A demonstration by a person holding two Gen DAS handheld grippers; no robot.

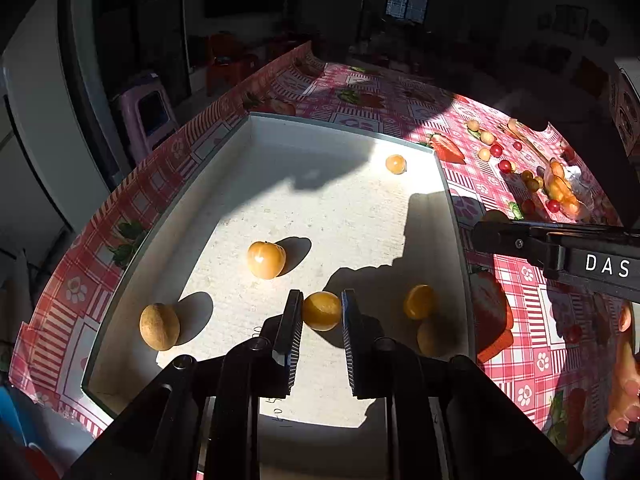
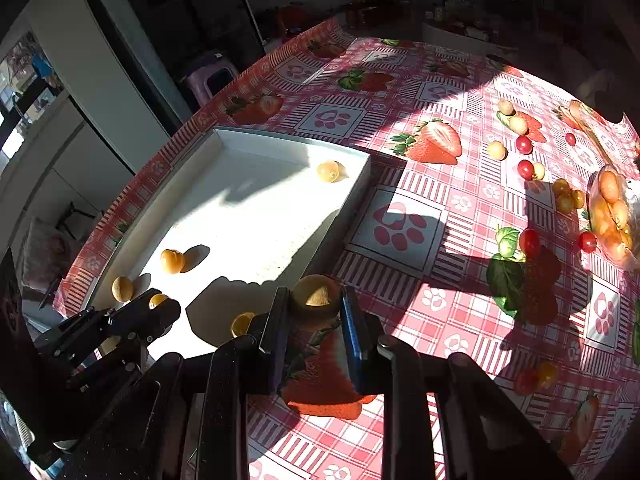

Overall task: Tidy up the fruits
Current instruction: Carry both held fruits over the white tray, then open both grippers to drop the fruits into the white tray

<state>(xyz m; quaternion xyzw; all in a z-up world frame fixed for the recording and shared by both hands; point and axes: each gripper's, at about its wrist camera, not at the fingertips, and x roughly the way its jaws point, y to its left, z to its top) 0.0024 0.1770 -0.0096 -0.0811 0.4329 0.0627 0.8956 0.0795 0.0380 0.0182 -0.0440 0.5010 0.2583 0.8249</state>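
Observation:
A white tray (image 1: pixel 256 128) lies on the checked tablecloth and holds several yellow-orange fruits and a tan one (image 1: pixel 159 326). My left gripper (image 1: pixel 321 312) stands over the tray with an orange fruit (image 1: pixel 322 310) between its fingertips, jaws close around it. My right gripper (image 2: pixel 315 302) is at the tray's right edge (image 2: pixel 352 200) and holds a round yellow-brown fruit (image 2: pixel 316 295) between its fingertips. In the left wrist view the right gripper (image 1: pixel 560 252) shows as a black bar at the right.
Loose red cherry tomatoes (image 2: pixel 524 145) and pale fruits (image 2: pixel 497 149) lie on the cloth at the far right, beside a clear bag of orange fruit (image 2: pixel 612 216). A purple stool (image 2: pixel 208 76) stands past the table's left edge.

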